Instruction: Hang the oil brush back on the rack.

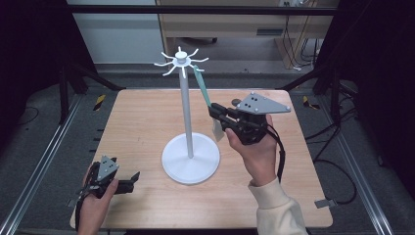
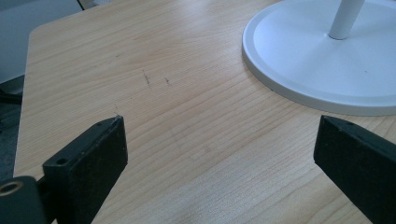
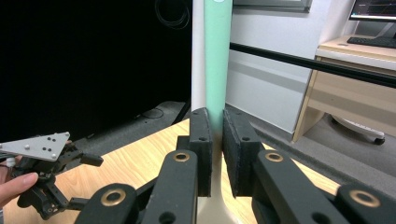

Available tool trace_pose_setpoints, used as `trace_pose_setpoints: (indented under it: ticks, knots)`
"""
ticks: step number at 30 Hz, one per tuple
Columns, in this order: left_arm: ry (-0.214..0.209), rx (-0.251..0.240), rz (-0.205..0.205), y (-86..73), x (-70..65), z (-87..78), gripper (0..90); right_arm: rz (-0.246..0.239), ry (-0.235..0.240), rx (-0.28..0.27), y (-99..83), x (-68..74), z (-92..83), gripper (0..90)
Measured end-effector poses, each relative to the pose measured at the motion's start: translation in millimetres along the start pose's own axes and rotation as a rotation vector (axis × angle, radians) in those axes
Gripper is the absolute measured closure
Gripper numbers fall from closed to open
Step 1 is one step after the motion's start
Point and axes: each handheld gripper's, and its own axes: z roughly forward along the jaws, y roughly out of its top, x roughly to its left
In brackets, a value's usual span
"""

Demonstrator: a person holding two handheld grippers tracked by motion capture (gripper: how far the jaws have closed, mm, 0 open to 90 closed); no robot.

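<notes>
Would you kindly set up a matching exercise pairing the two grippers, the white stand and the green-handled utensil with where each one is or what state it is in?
Things:
1. left gripper
2. right gripper
3. white stand
4. green-handled utensil

States:
A. stands upright at the table's middle
B. slants from a hook at the stand's top down into closed fingers
C. open over bare wood near the table's front left corner
D. shut on the handle, raised beside the pole

Pairs: 1-C, 2-D, 3-A, 4-B
</notes>
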Motion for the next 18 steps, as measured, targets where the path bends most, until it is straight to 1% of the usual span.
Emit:
trace_pose_setpoints:
  ticks: [8,14,18]
  knots:
    - [0.006,0.001,-0.001,-0.6,1.7,-0.9,2.4,0.004,-0.002,-0.002,-3.1,0.0,6.7,82.5]
    - [0.001,0.007,0.006,-0.3,0.6,0.4,2.4,0.003,0.001,0.0,-4.5,-1.6,6.9,82.5]
    - [0.002,0.005,0.003,-0.5,1.0,0.1,2.4,0.009,0.0,0.001,-5.2,-2.3,7.2,82.4]
